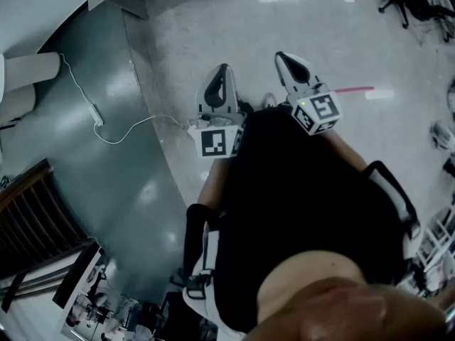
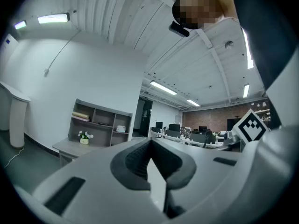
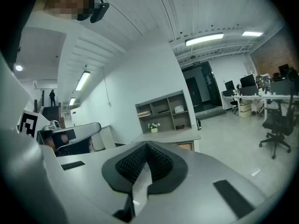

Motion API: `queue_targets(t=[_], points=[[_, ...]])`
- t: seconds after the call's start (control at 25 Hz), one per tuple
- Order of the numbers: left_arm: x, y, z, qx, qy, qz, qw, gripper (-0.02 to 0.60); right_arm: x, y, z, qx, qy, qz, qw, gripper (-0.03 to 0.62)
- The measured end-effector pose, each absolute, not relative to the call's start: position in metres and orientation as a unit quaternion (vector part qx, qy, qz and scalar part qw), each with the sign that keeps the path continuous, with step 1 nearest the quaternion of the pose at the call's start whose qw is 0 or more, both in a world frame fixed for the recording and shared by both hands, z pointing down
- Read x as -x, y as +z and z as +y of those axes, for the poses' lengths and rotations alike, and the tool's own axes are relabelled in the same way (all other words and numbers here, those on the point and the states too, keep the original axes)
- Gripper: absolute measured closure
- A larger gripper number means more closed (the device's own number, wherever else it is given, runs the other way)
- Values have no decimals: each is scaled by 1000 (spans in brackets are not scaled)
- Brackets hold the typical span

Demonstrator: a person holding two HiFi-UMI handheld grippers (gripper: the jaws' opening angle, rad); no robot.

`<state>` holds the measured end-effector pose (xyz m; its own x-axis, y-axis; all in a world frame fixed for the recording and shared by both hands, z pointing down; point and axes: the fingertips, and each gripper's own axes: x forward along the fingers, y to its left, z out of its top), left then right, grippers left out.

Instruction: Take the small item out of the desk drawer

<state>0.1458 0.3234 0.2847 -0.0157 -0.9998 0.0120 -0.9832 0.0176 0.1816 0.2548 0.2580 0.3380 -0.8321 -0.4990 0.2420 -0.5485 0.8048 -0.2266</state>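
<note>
Small item hidden in every view, grey worktop (image 3: 170, 136) under open grey shelf unit (image 3: 166, 110) well apart, left gripper (image 1: 222, 73) and right gripper (image 1: 286, 61) over glossy floor (image 1: 213, 27), both pairs of jaws pressed together, nothing between.

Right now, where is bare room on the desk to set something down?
The pale grey desk top is bare right of the small white flower pot, before the grey open shelf unit. Its shelves are partly filled.
</note>
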Motion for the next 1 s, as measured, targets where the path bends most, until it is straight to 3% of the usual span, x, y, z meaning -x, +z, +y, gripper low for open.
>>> queue_targets(t=[1.0], points=[[-76, 292, 324, -722, -62, -685, 75, 583, -189, 338, 258, -318, 146, -933, 77, 595]])
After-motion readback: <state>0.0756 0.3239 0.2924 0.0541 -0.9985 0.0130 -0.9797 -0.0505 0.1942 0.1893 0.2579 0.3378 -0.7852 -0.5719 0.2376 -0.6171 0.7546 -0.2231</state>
